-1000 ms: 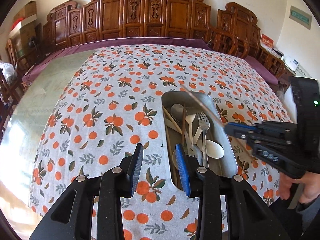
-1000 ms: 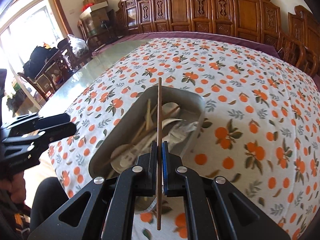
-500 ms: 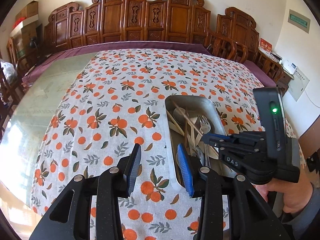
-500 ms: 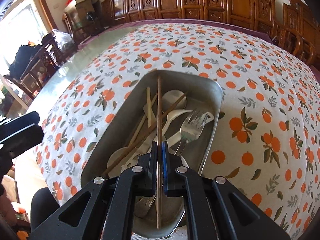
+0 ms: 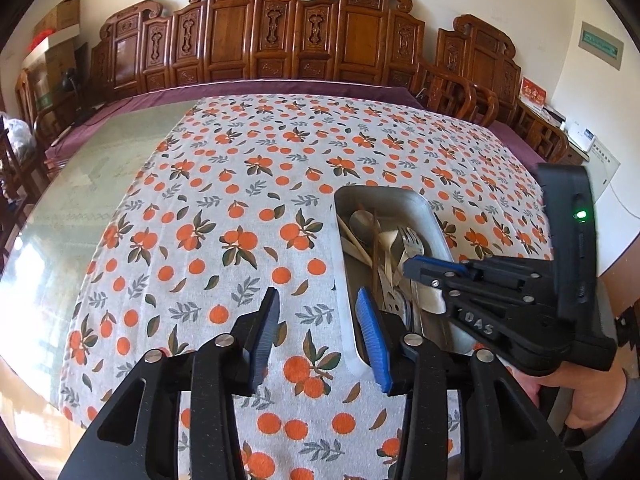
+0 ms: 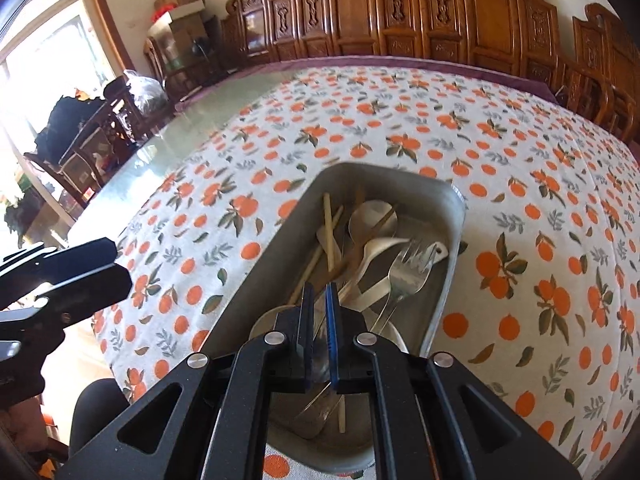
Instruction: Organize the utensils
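Utensils (image 6: 360, 256) are heaped in a metal tray (image 6: 452, 256) that is set on the bench, on an orange-print tablecloth (image 5: 240, 200). Inside the tray, a metal fork (image 6: 404, 276) is seen on the right side with its tines toward the tray's far end, a white spoon (image 6: 372, 256) lies beside it, a metal spoon (image 6: 372, 218) rests near the far end, and pale chopsticks (image 6: 329, 236) are crossed on the left side. Most long axes are run roughly along the tray's length, though the chopsticks are angled across one another.

The right gripper (image 6: 319, 300) is held low over the tray's near end, its jaws parted by only a narrow gap with nothing clamped between them. The left gripper (image 5: 316, 320) is held wide and empty over the cloth, just left of the tray's near corner.

The step in hand is judged to be a drop-off into the tray just completed, or a fresh pick about to be chosen. The next move is thought to call for the right gripper to be lifted clear of the pile, or for a single handle to be singled out and its jaws lined up across it.
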### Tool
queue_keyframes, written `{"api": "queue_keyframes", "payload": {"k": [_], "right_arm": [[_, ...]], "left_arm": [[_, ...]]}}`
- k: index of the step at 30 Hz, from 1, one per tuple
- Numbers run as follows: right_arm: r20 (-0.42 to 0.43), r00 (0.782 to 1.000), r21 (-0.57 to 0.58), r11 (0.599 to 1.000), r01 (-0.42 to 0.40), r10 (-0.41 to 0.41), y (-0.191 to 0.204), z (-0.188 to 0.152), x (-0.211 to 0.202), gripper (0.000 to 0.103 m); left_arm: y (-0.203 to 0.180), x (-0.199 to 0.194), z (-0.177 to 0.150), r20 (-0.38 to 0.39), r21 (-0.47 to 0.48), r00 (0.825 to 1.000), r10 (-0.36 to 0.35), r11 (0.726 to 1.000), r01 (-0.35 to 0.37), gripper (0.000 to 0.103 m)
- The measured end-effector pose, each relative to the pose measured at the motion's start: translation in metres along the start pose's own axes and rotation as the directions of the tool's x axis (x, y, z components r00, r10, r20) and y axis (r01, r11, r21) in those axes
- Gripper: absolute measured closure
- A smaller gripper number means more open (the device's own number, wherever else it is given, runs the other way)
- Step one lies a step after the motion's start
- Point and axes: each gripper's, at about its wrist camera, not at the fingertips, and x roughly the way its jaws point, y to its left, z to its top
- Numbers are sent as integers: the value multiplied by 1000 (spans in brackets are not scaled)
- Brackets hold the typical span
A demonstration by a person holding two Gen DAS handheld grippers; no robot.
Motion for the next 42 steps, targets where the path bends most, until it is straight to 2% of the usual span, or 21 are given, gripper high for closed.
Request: {"api": "queue_keyframes", "payload": {"k": [7,9,10,11,13,17,19,21,22,24,27,29,32,42], "right_arm": [[82,996,-32,999,28,-26,-5,-1,-40,95],[109,993,-31,999,37,-33,-8,-3,-55,95],[121,992,-32,999,41,-37,-9,-4,-62,95],[129,991,-32,998,45,-40,-10,-5,-68,95],[147,988,-37,998,53,-47,-12,-8,-82,95],[190,980,-32,997,74,-67,-16,-16,-107,78],[202,976,-27,996,85,-77,-17,-21,-115,69],[215,972,-17,994,105,-99,-20,-26,-124,51],[221,969,-13,994,113,-107,-21,-28,-127,47],[232,965,-4,992,127,-122,-24,-33,-134,32],[247,956,16,987,162,-161,-27,-41,-144,15],[255,949,35,983,181,-184,-31,-45,-151,8],[264,944,52,980,193,-200,-34,-52,-161,3],[273,928,97,967,237,-255,-38,-72,-197,3]], "left_arm": [[-9,-12,1,21,4,1000,4,1000,-4,55],[-12,-15,0,26,6,1000,7,1000,-7,45],[-14,-17,1,34,7,999,7,1000,-7,30],[-15,-20,0,45,8,999,6,1000,-6,25],[-19,-24,0,49,10,999,6,1000,-7,22],[-25,-32,-1,69,15,997,18,1000,-19,10],[-28,-35,-2,71,13,997,27,1000,-28,8],[-30,-37,-3,68,10,997,31,999,-32,8],[-31,-38,-3,66,9,997,31,999,-32,8],[-34,-41,-5,67,10,997,37,999,-38,8],[-39,-45,-7,69,22,997,43,999,-45,8],[-44,-48,-7,65,33,996,57,998,-59,8],[-49,-55,-10,75,36,995,63,997,-66,8],[-68,-72,-19,76,50,994,78,995,-82,8]]}}
